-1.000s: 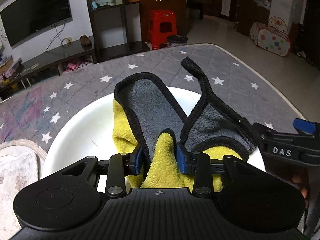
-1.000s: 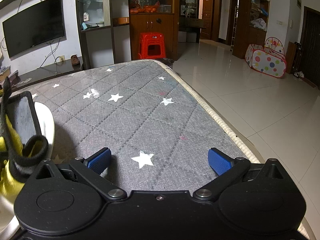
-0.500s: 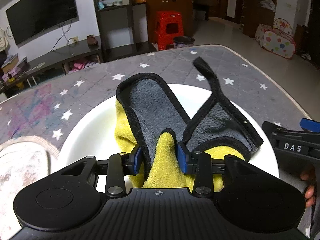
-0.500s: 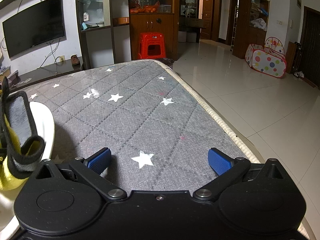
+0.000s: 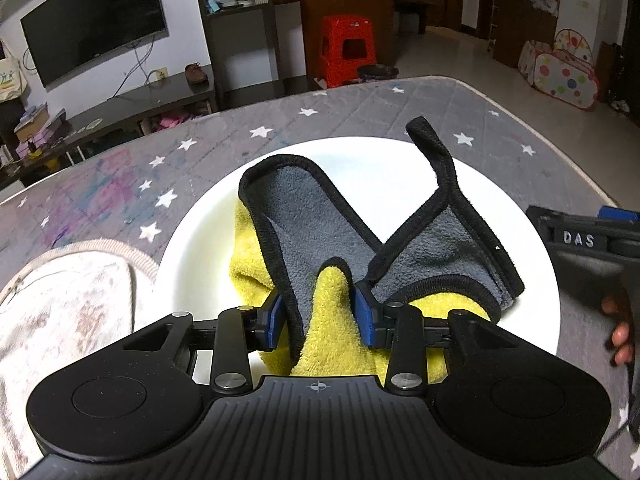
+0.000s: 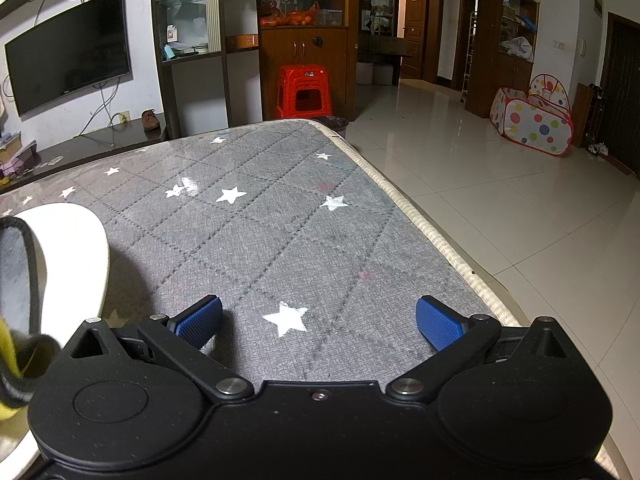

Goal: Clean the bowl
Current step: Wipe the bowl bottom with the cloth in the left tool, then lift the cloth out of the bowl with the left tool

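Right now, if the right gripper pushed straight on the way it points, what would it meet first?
Probably only the grey star-print mat. The right gripper stands open and empty, angled down at bare mat. The white bowl lies off to its left, clear of that line.

Grey star-quilted mat (image 6: 280, 236), white bowl (image 5: 208, 248) and a pale worn cloth (image 5: 64, 300) on it.

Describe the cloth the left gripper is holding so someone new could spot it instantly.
On the grey star-patterned quilted table sits a wide white bowl. Bunched inside it, pinched by the left gripper, is the cloth: yellow terry on one face, grey fleece on the other, with black piping. The pale worn rag beside the bowl has none.
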